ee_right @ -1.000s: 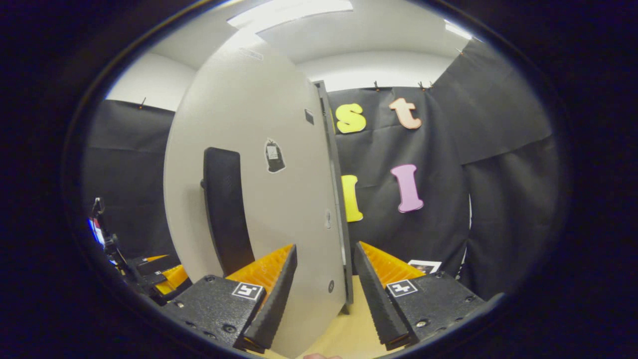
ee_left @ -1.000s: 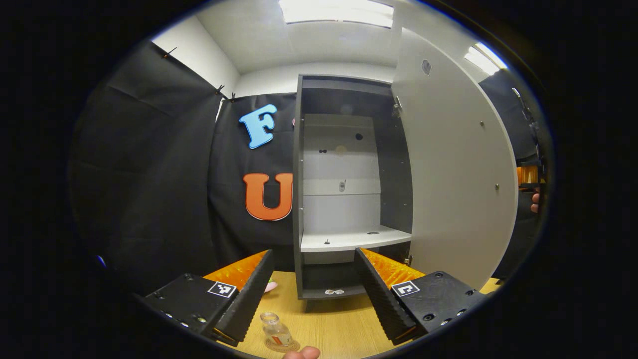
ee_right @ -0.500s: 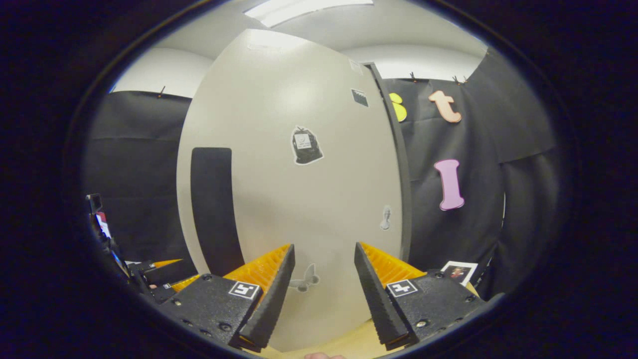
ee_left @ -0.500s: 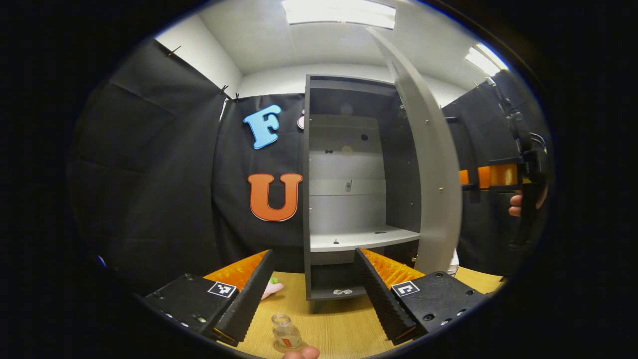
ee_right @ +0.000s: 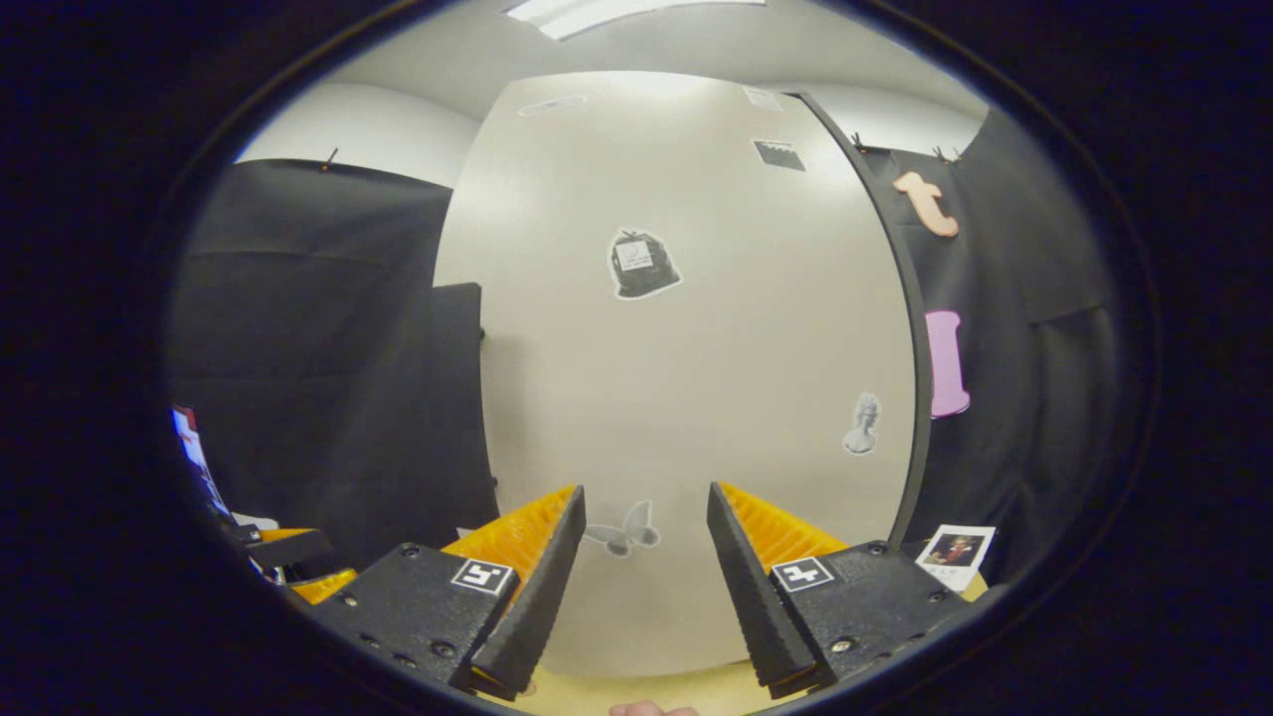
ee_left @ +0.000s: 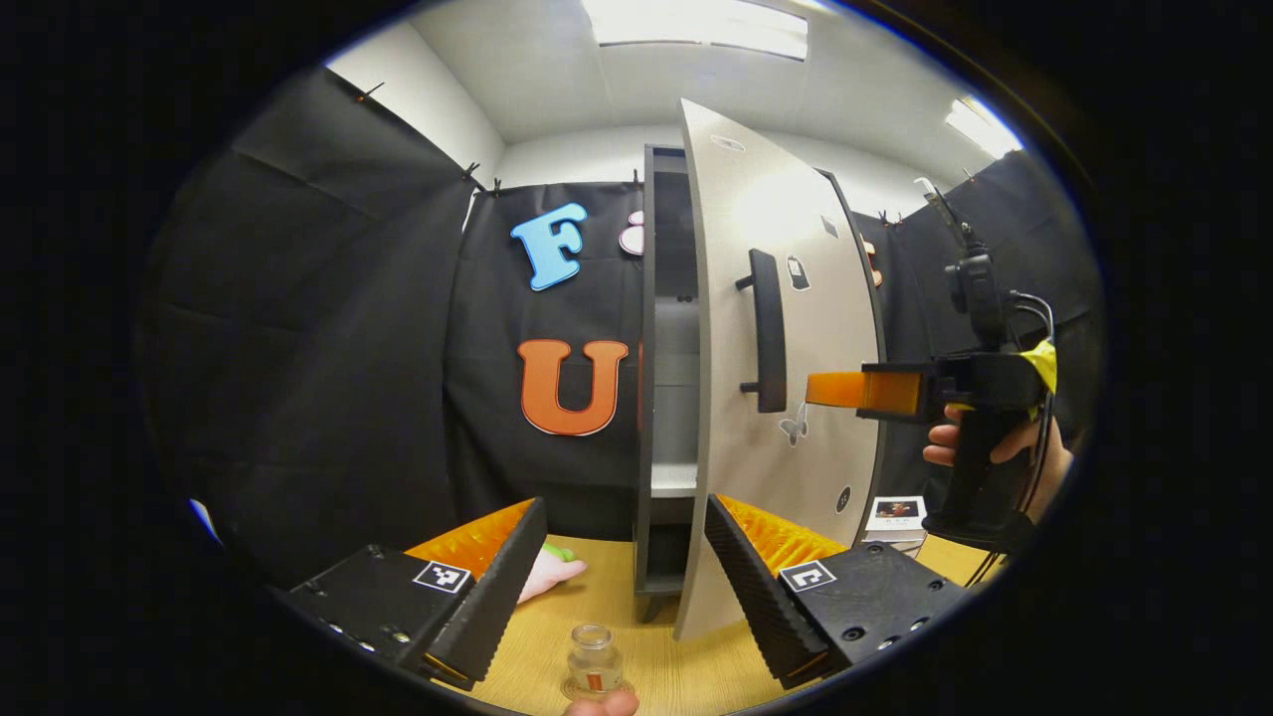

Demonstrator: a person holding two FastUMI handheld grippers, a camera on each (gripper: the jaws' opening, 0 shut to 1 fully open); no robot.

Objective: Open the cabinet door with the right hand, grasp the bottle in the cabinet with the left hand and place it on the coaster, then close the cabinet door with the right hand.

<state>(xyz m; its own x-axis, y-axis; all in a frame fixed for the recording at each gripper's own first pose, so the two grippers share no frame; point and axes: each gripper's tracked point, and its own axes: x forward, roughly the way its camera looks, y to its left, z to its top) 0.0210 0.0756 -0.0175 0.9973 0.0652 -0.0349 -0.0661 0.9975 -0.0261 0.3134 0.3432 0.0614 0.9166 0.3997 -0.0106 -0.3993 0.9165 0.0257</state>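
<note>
So the cabinet door [ee_left: 786,328] is standing mostly swung in, with a narrow gap showing the cabinet [ee_left: 664,398] interior and a bit of shelf. The right gripper [ee_left: 816,390] is pointing its fingers at the door's outer face, just right of the black handle [ee_left: 766,330]; in the right gripper view its fingers are sitting spread apart with nothing between them, facing the door [ee_right: 686,348] up close. A hand [ee_left: 980,447] is holding that gripper's grip. The left gripper [ee_left: 617,567] is also sitting wide apart and empty, hanging over the wooden table [ee_left: 646,666]. The bottle [ee_left: 594,658] is standing upright on the coaster [ee_left: 572,688] at the near table edge.
</note>
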